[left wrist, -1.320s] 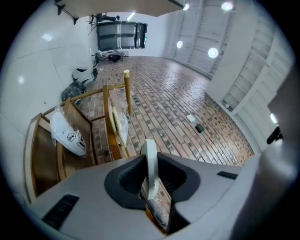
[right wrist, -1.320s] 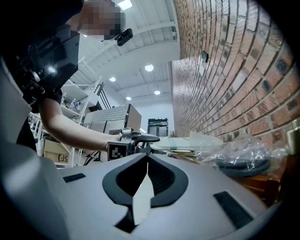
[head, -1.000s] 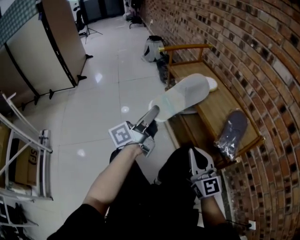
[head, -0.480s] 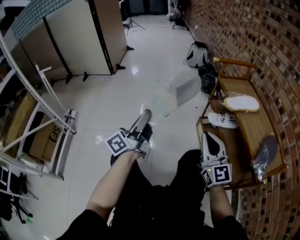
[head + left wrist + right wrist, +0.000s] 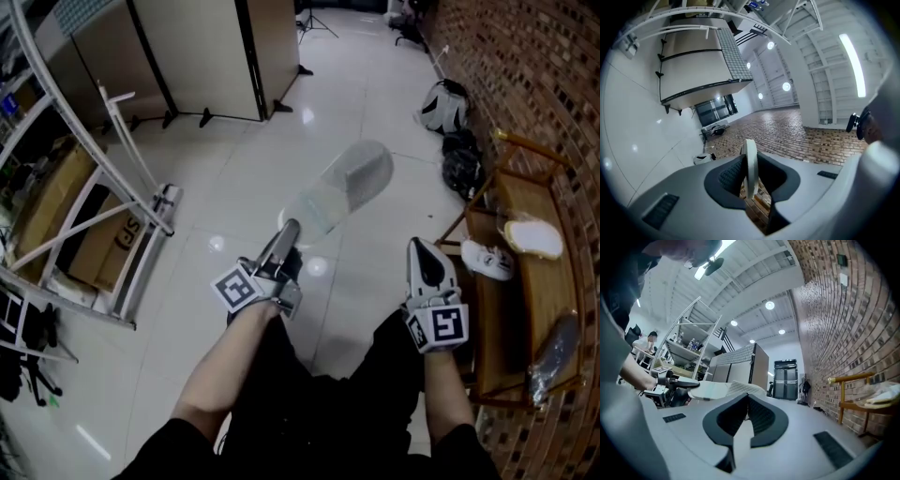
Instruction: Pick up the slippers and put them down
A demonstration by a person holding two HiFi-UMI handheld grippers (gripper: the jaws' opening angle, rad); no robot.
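Observation:
My left gripper [image 5: 291, 229] is shut on the heel end of a pale grey-white slipper [image 5: 341, 191], which it holds out in the air above the white tiled floor. In the left gripper view the slipper's thin edge [image 5: 750, 165] stands upright, pinched between the dark pads. My right gripper [image 5: 425, 247] hangs to the right near the bench, shut with nothing in it [image 5: 746, 401]. From the right gripper view the held slipper [image 5: 725, 389] shows at the left. A second pale slipper [image 5: 532, 236] lies on the wooden bench [image 5: 489, 314].
The bench by the brick wall also carries a white shoe [image 5: 487, 260] and a dark slipper in a plastic bag [image 5: 553, 354]. Bags [image 5: 444, 105] sit on the floor beyond it. A metal rack [image 5: 89, 178] with a cardboard box [image 5: 105, 246] stands left, a folding partition [image 5: 202, 56] behind.
Both grippers have swung left, away from the bench. The slipper in the left gripper has gone from over the bench to over the open tiled floor.

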